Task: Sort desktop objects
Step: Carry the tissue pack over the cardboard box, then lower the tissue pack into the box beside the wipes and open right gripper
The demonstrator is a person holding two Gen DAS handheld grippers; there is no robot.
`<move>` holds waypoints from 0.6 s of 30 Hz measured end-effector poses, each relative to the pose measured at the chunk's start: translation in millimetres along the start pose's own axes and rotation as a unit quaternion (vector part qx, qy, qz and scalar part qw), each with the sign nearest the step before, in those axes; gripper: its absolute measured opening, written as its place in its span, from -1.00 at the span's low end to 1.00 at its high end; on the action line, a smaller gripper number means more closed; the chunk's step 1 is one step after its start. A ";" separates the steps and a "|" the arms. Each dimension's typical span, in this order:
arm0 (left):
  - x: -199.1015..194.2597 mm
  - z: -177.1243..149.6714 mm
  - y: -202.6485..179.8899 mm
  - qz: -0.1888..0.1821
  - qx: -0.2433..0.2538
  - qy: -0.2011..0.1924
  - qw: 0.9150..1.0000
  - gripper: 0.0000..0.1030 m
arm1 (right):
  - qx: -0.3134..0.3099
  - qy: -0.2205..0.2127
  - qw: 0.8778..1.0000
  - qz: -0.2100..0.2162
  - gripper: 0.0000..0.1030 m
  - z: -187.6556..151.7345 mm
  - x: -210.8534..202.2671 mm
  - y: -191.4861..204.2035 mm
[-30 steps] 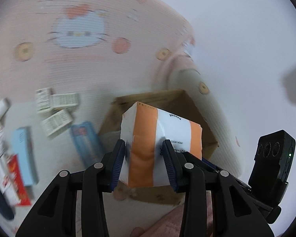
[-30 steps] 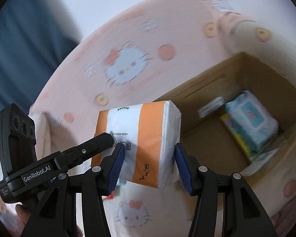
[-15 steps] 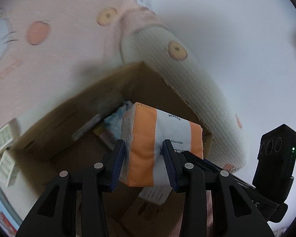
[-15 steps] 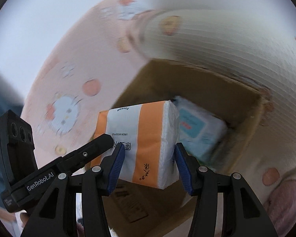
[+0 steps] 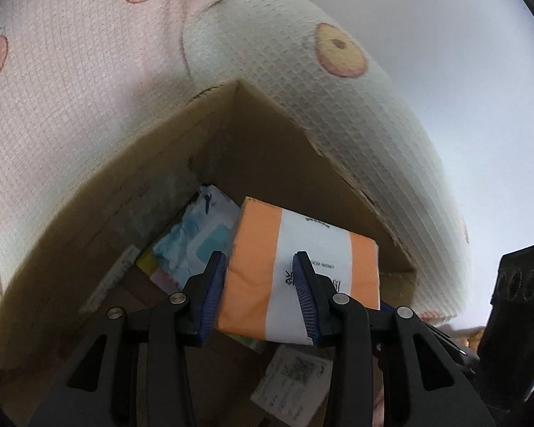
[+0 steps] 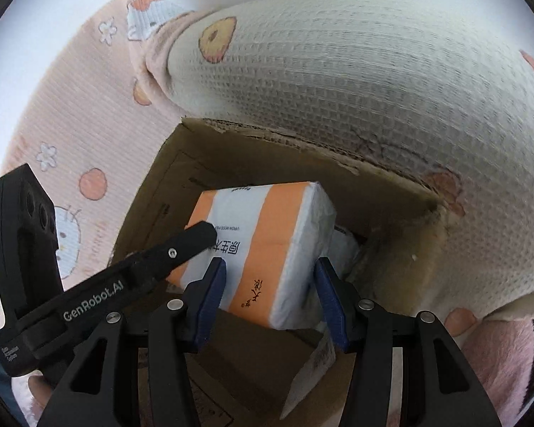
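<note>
An orange-and-white tissue pack (image 5: 302, 238) (image 6: 267, 220) hangs in the mouth of an open cardboard box (image 5: 249, 142) (image 6: 391, 195), gripped from two sides. My left gripper (image 5: 259, 274) is shut on one end of it. My right gripper (image 6: 270, 274) is shut on the other end, blue pads pressing the wrapper. One finger (image 6: 192, 238) of the left gripper crosses the right wrist view. The right gripper's body (image 5: 516, 302) shows at the left wrist view's right edge. Under the pack lies a blue-and-white wipes packet (image 5: 195, 238), mostly hidden in the right wrist view.
A white printed slip (image 5: 292, 380) (image 6: 313, 366) lies on the box floor. A rolled white waffle blanket (image 5: 338, 106) (image 6: 338, 71) presses against the box's far wall. Pink cartoon-cat bedding (image 5: 71, 89) (image 6: 71, 178) surrounds the box.
Both grippers carried the tissue pack from above the bedding over to the box and lowered it between the walls. The loose items on the bedding left the left wrist view.
</note>
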State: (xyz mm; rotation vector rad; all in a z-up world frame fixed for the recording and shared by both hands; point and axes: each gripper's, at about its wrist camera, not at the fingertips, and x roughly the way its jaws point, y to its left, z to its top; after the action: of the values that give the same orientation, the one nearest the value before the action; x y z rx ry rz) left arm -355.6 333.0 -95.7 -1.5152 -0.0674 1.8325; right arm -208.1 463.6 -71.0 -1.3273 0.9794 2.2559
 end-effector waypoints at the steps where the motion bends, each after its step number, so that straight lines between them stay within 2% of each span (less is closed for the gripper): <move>1: 4.4 2.3 2.0 0.000 0.001 0.005 1.000 -0.18 | -0.007 0.010 1.000 -0.016 -0.03 3.3 4.3 4.0; 4: 25.8 7.4 1.2 0.020 0.016 0.026 0.999 -0.18 | -0.031 0.032 0.997 -0.067 0.04 8.2 15.0 9.8; 6: 32.9 6.4 0.8 0.030 0.017 0.037 0.999 -0.18 | -0.040 0.035 0.995 -0.080 0.09 8.3 18.8 9.9; 9: 29.4 1.9 0.1 0.023 0.014 0.037 0.999 -0.17 | -0.047 0.041 0.995 -0.081 0.14 5.7 18.2 9.7; 14: 2.6 -10.4 1.0 0.031 -0.004 0.015 0.999 -0.15 | -0.051 0.043 0.994 -0.082 0.18 -0.9 10.7 11.0; 18: -3.2 -27.9 11.2 0.061 -0.057 0.036 0.996 -0.15 | -0.062 0.043 0.995 -0.062 0.18 -6.4 -1.0 15.5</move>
State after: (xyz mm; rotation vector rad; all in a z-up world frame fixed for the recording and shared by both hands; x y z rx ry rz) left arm -337.1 311.9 -106.8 -1.6968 -0.0455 1.8940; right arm -212.8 448.2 -66.2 -1.5052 0.7723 2.2135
